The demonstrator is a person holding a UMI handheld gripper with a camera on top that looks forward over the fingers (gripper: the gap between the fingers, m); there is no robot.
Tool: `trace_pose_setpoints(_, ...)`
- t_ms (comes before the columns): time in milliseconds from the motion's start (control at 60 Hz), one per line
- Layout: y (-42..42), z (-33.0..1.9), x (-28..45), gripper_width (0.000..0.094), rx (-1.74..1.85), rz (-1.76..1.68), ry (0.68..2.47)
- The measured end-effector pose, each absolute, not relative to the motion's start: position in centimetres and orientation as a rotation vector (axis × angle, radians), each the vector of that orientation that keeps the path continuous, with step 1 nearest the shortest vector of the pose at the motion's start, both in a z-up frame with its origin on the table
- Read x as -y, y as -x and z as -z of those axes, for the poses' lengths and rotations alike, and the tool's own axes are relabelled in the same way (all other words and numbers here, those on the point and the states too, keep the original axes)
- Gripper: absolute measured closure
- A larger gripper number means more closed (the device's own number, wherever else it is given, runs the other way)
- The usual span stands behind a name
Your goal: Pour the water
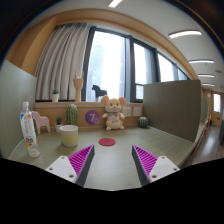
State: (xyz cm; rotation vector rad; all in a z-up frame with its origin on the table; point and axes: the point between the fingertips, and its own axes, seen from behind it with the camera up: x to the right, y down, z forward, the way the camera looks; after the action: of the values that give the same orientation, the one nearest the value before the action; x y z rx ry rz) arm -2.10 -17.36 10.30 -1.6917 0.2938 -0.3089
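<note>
A white bottle (30, 130) with a printed label stands at the left of the grey table (118, 150). A pale yellow-green cup (68, 135) stands to the right of the bottle, beyond my left finger. My gripper (112, 162) hovers over the table with its magenta pads (80, 159) spread wide and nothing between them. Both bottle and cup are ahead and to the left of the fingers, apart from them.
A flat red disc (107, 142) lies just ahead of the fingers. Behind it sits a plush toy (114, 115), with a purple object (92, 117), a green cactus-like figure (72, 113) and a small dark cup (143, 122) along the window side. A grey partition (172, 105) stands on the right.
</note>
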Motion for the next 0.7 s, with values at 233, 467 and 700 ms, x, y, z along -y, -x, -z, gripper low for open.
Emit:
trace_pose_setpoints(233,9.5,-10.5,16.8,0.0185,-0.217,0.215,1.697)
trace_pose_setpoints(467,21.3,-11.6,15.0,0.0183,-0.061,0.021,1.683)
trace_pose_setpoints(700,29.0,-11.1,12.0,0.0174,0.089,-0.092,1.7)
